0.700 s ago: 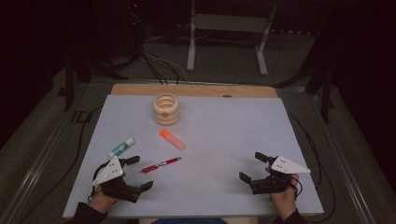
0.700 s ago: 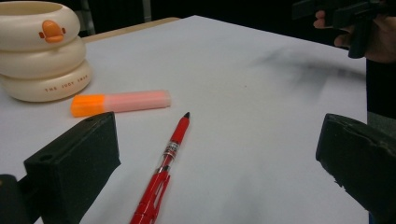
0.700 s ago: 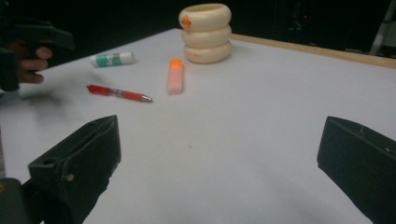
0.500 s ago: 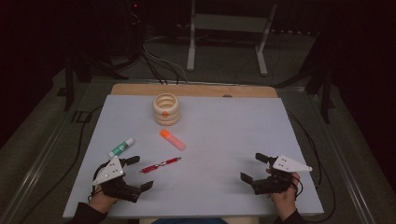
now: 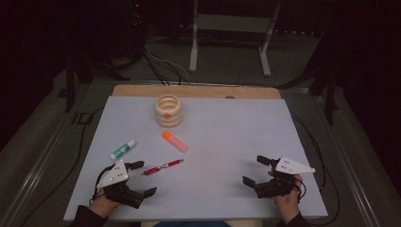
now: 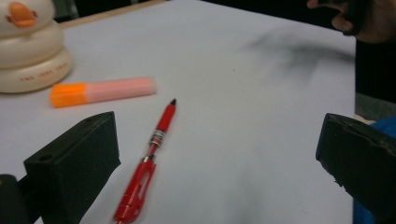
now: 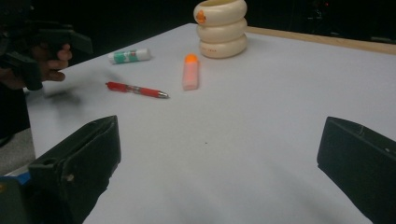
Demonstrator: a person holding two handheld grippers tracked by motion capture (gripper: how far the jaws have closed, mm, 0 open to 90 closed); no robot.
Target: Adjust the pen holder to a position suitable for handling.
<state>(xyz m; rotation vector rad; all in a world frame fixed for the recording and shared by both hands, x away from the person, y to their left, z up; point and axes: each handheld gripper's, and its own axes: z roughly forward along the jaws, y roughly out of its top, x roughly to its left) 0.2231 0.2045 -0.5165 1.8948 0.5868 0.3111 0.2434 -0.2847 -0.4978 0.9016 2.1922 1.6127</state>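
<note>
A red pen (image 5: 162,167) lies on the white table top (image 5: 227,137), just right of my left gripper (image 5: 142,178), which is open and holds nothing. From the left gripper view the pen (image 6: 149,156) runs up between the jaws, nearer the left one. Beyond it lie an orange highlighter (image 5: 174,141) and a green-and-white glue stick (image 5: 123,149). A cream ringed holder (image 5: 168,110) stands farther back. My right gripper (image 5: 256,170) rests open near the front right edge, well apart from everything.
The table's wooden back edge (image 5: 198,91) borders a dark floor with cables (image 5: 161,66) and a metal stand (image 5: 231,38). Bare table surface stretches between the two grippers and over the right half.
The right gripper has shifted slightly toward the near edge. The left gripper and the objects on the table have stayed put.
</note>
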